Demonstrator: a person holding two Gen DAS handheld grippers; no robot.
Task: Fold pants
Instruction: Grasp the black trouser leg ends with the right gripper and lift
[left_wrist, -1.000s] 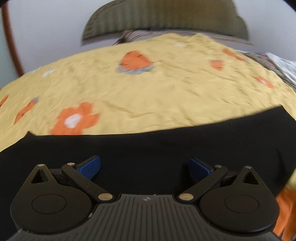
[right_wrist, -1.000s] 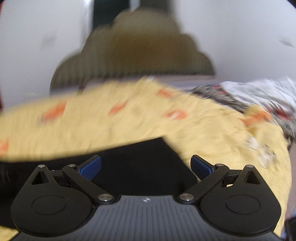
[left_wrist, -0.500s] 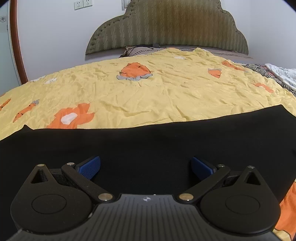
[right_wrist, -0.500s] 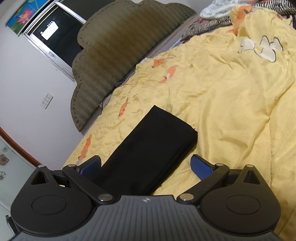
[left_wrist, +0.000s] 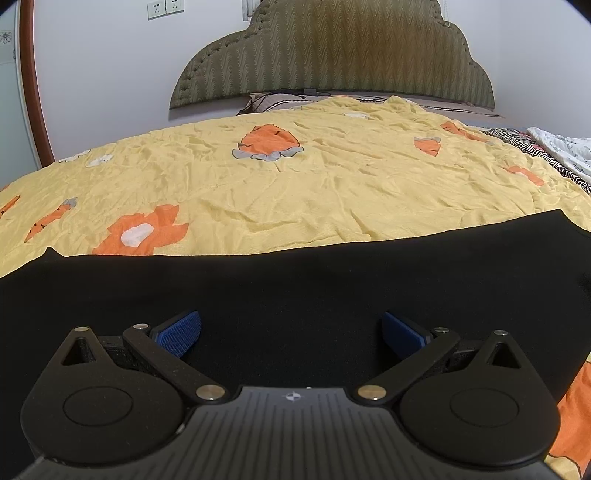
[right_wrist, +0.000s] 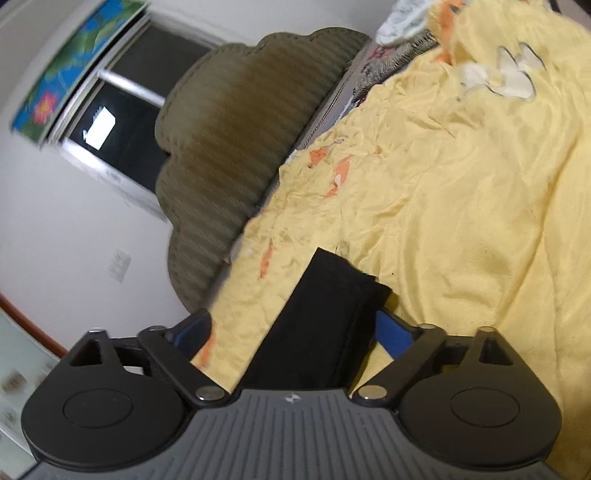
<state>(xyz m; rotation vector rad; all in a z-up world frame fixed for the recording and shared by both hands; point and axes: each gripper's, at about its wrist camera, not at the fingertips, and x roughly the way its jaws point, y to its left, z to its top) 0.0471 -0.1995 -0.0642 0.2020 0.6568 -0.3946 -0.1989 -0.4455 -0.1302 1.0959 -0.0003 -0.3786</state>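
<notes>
The black pants (left_wrist: 295, 280) lie folded into a long strip across the yellow bedspread (left_wrist: 295, 192). My left gripper (left_wrist: 291, 332) hovers over the strip's middle, open, with nothing between its blue pads (left_wrist: 177, 334). In the right wrist view the camera is rolled to one side, and the narrow end of the pants (right_wrist: 325, 317) sits between the jaws of my right gripper (right_wrist: 293, 330). Those jaws are closing. The right pad (right_wrist: 393, 332) is close to the cloth's edge, while the left pad (right_wrist: 194, 328) still stands apart from it with bedspread showing between.
A green padded headboard (left_wrist: 332, 51) and white wall stand behind the bed. Striped and white bedding (left_wrist: 554, 147) lies at the far right. A dark window (right_wrist: 122, 122) and a brown door frame (left_wrist: 33, 92) are in view.
My right gripper rolled further and came closer to the pants' end, which now lies between its narrowing jaws. The left gripper stays over the strip, its view raised slightly.
</notes>
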